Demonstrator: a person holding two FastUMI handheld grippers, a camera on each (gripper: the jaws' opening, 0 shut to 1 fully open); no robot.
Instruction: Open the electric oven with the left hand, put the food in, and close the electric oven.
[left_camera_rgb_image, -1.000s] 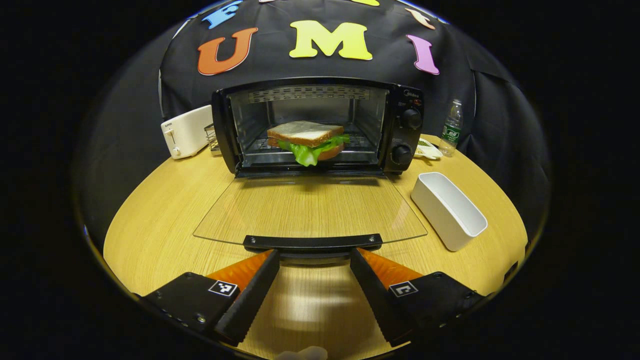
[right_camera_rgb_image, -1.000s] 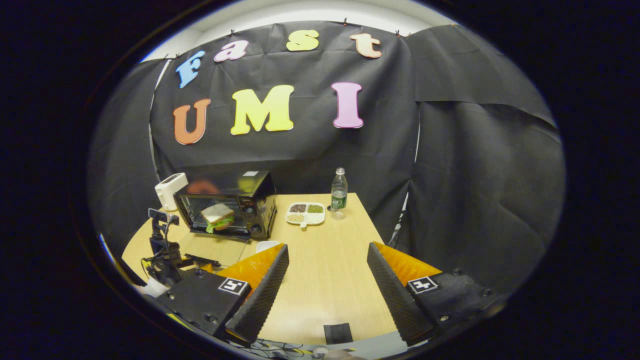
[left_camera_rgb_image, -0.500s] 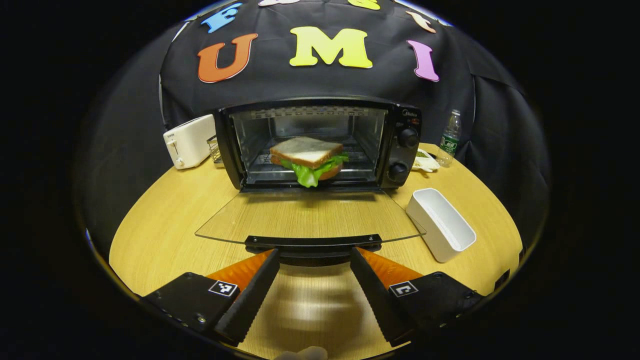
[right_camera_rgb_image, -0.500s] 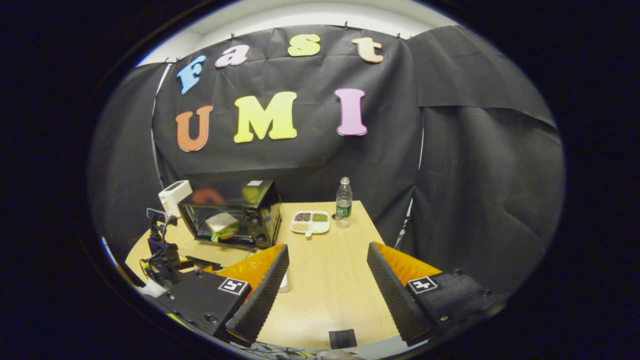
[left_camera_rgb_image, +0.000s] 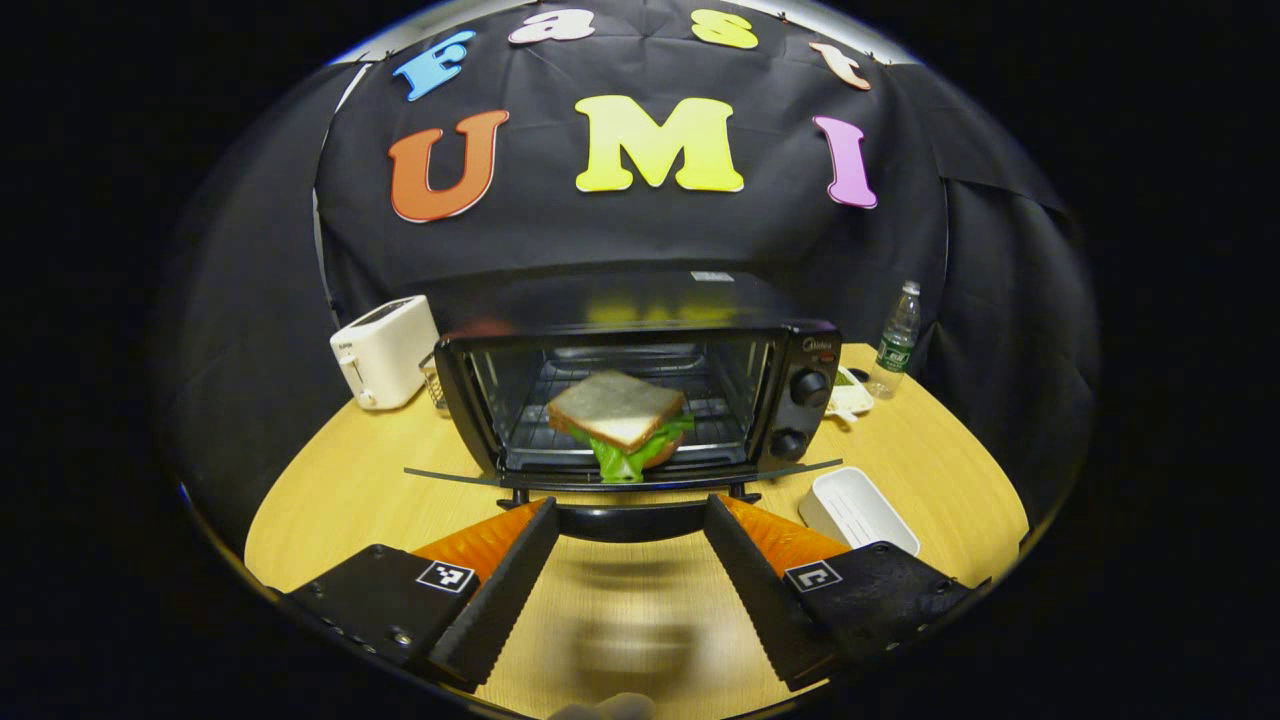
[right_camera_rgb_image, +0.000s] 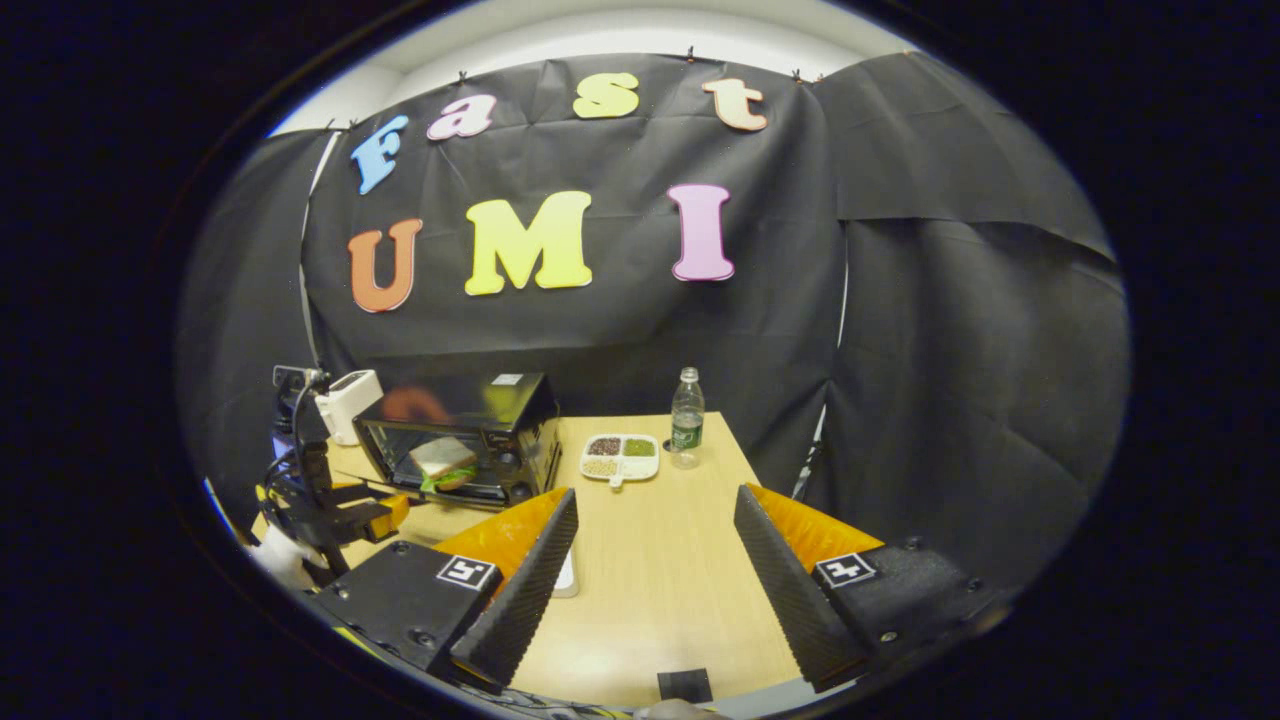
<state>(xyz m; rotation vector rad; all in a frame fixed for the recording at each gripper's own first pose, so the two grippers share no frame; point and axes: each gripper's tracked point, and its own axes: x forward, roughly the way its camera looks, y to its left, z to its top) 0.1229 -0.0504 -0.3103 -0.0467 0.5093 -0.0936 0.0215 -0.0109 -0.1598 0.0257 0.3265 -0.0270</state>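
Your left hand-held gripper (left_camera_rgb_image: 628, 535) sits w/ its fingers spread wide, one each side of the oven door's black handle (left_camera_rgb_image: 628, 520); can't tell if either finger touches it. The glass door (left_camera_rgb_image: 620, 478) is seen nearly edge-on, roughly level, hinged at the front bottom of the electric oven (left_camera_rgb_image: 640, 400), so the oven is open. The sandwich (left_camera_rgb_image: 618, 420) (white bread, green lettuce hanging out the front) lies on the wire rack inside. A white toaster (left_camera_rgb_image: 383, 350) stands left of the oven, a white rectangular dish (left_camera_rgb_image: 858, 510) front-right on the table (left_camera_rgb_image: 330, 500), a water bottle (left_camera_rgb_image: 895, 338) farther back on the right.

Your right hand-held gripper (right_camera_rgb_image: 655, 560) is wide too, nothing between the fingers, above the table's near edge, well apart from the oven. A divided snack tray (right_camera_rgb_image: 620, 455) lies beside the bottle.
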